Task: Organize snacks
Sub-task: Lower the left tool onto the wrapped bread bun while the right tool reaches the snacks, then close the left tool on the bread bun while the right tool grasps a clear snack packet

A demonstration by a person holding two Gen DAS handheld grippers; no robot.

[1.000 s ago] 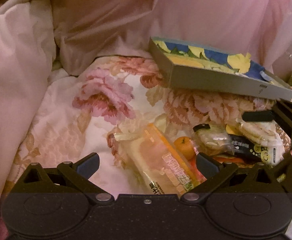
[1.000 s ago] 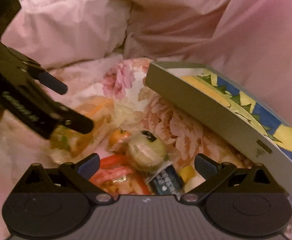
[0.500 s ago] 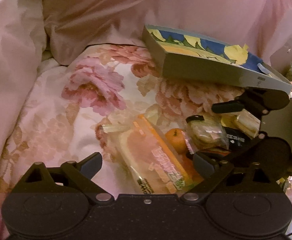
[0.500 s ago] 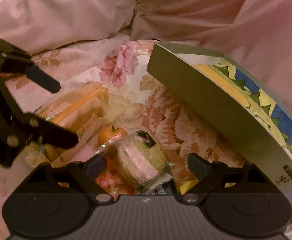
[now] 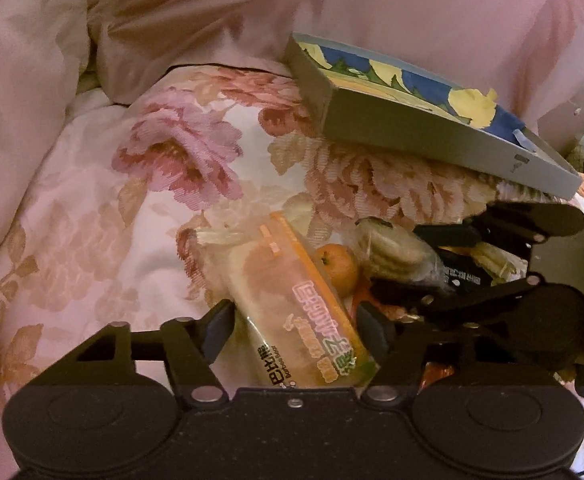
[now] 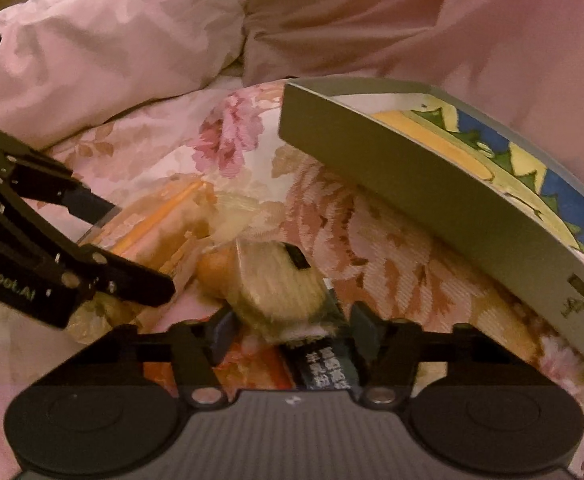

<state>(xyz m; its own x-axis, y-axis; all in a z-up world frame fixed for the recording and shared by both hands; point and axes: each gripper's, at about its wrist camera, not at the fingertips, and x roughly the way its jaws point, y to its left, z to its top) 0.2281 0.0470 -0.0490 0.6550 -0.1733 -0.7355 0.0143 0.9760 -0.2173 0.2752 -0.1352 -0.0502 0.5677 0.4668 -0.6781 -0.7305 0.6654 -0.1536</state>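
Note:
Snacks lie in a pile on a floral bedspread (image 5: 180,160). My left gripper (image 5: 296,320) is closing around a long orange-and-clear snack packet (image 5: 292,304); its jaws stand on both sides of it, whether they touch it I cannot tell. A small orange (image 5: 338,268) lies beside it. My right gripper (image 6: 292,330) has its jaws on both sides of a clear pack of round cakes (image 6: 280,284), with a dark packet (image 6: 328,368) under it. The right gripper also shows in the left wrist view (image 5: 416,262). A shallow grey box (image 5: 420,124) with a blue and yellow inside lies behind the pile.
Pink quilts and pillows (image 5: 172,20) are heaped around the back and left. The grey box (image 6: 432,188) rises close on the right of the right gripper. The left gripper (image 6: 104,248) reaches in from the left in the right wrist view. Red-orange wrappers (image 6: 252,364) lie underneath.
Both grippers have moved down and forward into the pile and narrowed: the left around the orange packet, the right around the pack of round cakes.

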